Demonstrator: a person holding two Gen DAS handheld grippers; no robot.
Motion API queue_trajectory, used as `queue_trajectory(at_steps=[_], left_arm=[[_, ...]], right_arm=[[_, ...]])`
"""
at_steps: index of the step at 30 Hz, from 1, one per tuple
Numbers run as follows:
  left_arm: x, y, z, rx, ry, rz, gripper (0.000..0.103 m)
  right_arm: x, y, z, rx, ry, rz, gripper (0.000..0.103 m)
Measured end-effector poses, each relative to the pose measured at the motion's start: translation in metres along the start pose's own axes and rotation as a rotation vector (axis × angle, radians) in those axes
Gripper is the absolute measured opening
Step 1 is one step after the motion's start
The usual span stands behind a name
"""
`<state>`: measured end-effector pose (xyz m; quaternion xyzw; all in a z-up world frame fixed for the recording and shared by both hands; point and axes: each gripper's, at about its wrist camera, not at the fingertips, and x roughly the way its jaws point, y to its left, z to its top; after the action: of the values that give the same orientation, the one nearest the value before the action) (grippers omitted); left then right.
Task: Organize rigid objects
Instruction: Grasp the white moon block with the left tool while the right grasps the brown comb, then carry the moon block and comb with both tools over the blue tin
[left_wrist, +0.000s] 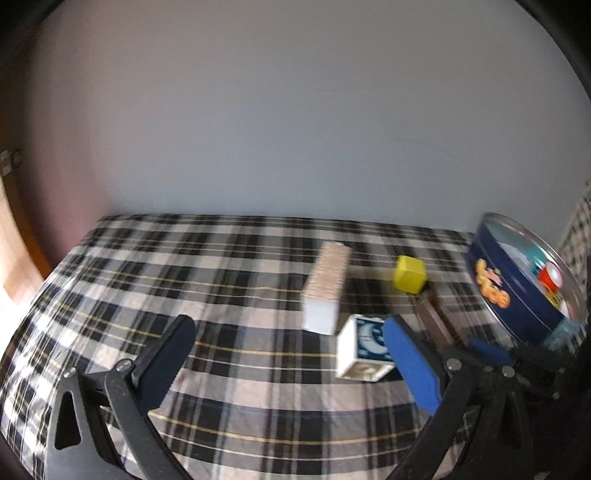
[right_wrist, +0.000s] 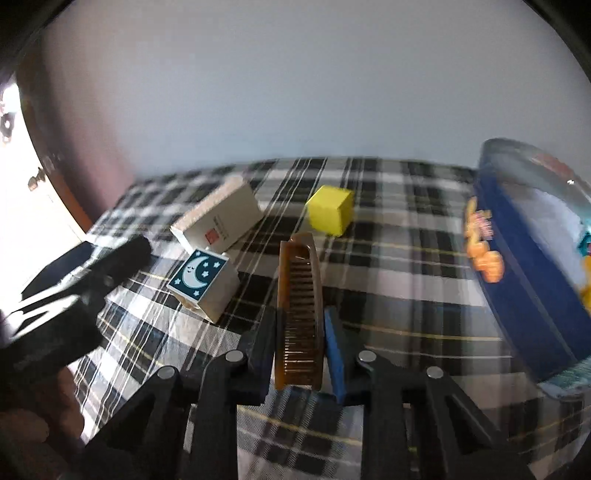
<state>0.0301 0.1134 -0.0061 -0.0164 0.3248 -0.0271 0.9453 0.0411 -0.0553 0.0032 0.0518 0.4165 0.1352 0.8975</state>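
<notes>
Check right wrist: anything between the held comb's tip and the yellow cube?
Nothing: only bare plaid cloth between the comb tip and yellow cube.

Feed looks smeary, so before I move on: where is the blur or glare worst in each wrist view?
Left wrist view: mild motion blur, the blue tin smeared at the right edge. Right wrist view: heavier blur on the tin and cloth, blown-out glare far left; the comb stays fairly sharp.

I am in a home: a plaid cloth (left_wrist: 229, 266) covers my desk by a plain wall (left_wrist: 295, 129), with a wooden door (right_wrist: 55, 192) at left.
</notes>
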Motion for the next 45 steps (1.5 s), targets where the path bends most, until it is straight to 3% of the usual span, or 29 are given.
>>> queue_trajectory(at_steps=[2, 7, 12, 15, 17, 18, 25, 32, 37, 45], left_arm=[[0.001, -0.010, -0.002, 0.039, 0.008, -0.013, 0.101], [0.015, -0.030, -0.008, 0.105, 0.064, -0.027, 0.090], [0.036, -0.039, -0.003, 0.046, 0.143, -0.059, 0.072], [0.049, -0.044, -0.006, 0.054, 0.215, -0.057, 0.055], [0.052, -0.039, -0.006, 0.021, 0.231, -0.063, 0.035], [0.051, -0.036, -0.006, 0.003, 0.225, -0.068, 0.031], [0.036, -0.012, -0.009, -0.120, 0.190, -0.139, 0.030], [0.005, -0.020, -0.008, -0.108, 0.017, -0.062, 0.030], [-0.014, -0.042, -0.005, -0.041, -0.088, -0.005, 0.030], [-0.025, -0.060, -0.006, -0.043, -0.134, 0.009, 0.030]], right_arm=[[-0.018, -0.007, -0.005, -0.025, -0.055, -0.031, 0.027], [-0.045, -0.027, -0.018, -0.041, -0.100, -0.040, 0.028], [-0.050, -0.044, -0.016, -0.004, -0.124, -0.070, 0.028], [-0.049, -0.044, -0.015, 0.007, -0.117, -0.042, 0.028], [-0.049, -0.042, -0.014, 0.002, -0.120, -0.040, 0.028], [-0.048, -0.041, -0.014, 0.001, -0.122, -0.039, 0.028], [-0.056, -0.042, -0.015, 0.000, -0.159, -0.036, 0.028], [-0.077, -0.049, -0.015, 0.008, -0.244, -0.014, 0.028], [-0.087, -0.051, -0.012, 0.010, -0.297, 0.017, 0.028], [-0.103, -0.058, -0.012, 0.004, -0.363, 0.062, 0.028]])
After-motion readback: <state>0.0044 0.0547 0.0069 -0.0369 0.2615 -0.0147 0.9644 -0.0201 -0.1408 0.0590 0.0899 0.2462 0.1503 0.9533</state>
